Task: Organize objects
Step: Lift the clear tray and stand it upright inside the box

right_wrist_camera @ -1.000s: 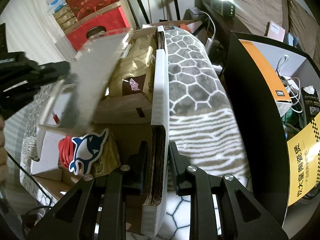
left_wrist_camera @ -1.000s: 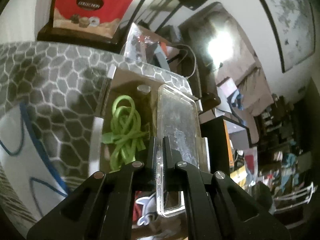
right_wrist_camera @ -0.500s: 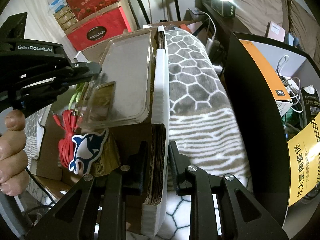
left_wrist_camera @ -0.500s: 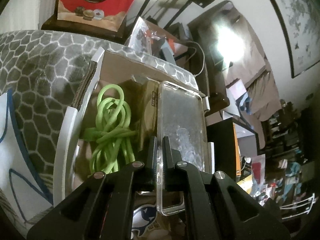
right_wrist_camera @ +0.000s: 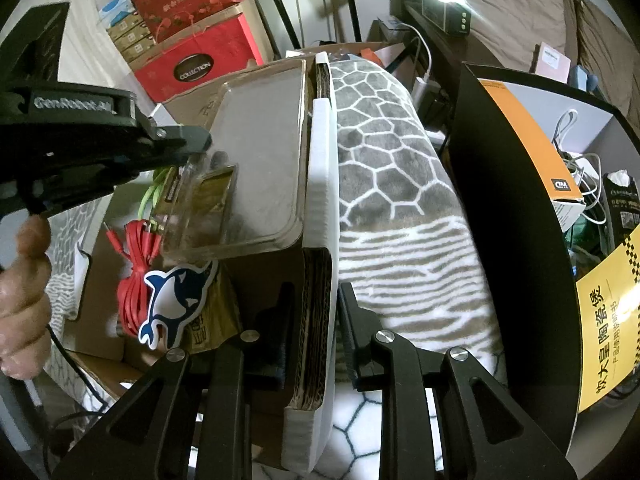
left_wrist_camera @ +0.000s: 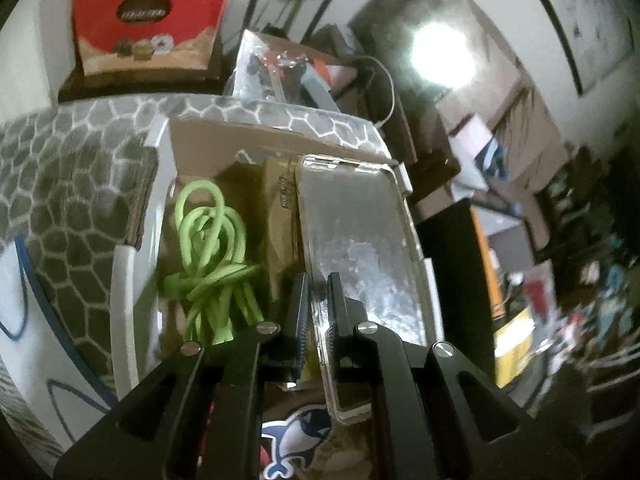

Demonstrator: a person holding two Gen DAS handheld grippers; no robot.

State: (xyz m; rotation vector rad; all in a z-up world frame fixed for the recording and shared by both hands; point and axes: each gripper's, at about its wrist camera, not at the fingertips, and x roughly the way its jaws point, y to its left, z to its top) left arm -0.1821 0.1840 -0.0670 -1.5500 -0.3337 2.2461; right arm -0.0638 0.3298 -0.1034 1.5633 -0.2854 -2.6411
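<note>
An open cardboard box (right_wrist_camera: 320,184) rests on a grey patterned blanket. My right gripper (right_wrist_camera: 316,296) is shut on its near right wall. My left gripper (left_wrist_camera: 318,284) is shut on the long edge of a clear phone case (left_wrist_camera: 360,232). The case (right_wrist_camera: 260,160) lies nearly flat over the box's right side, against that wall. The left gripper (right_wrist_camera: 196,142) reaches in from the left, a hand behind it. Inside the box lie a green cable (left_wrist_camera: 212,248), a red cable (right_wrist_camera: 134,264), a dolphin sticker (right_wrist_camera: 176,300) and brown packets (left_wrist_camera: 280,216).
A black cabinet (right_wrist_camera: 500,200) stands right of the blanket, with boxes and cables on its shelf. Red gift boxes (right_wrist_camera: 192,64) are stacked behind the cardboard box. A plastic bag (left_wrist_camera: 272,68) and a lit lamp (left_wrist_camera: 440,56) are further back.
The left gripper has swung the clear case from tilted up to nearly flat and brought it down over the box's right side. The right gripper stays clamped on the wall.
</note>
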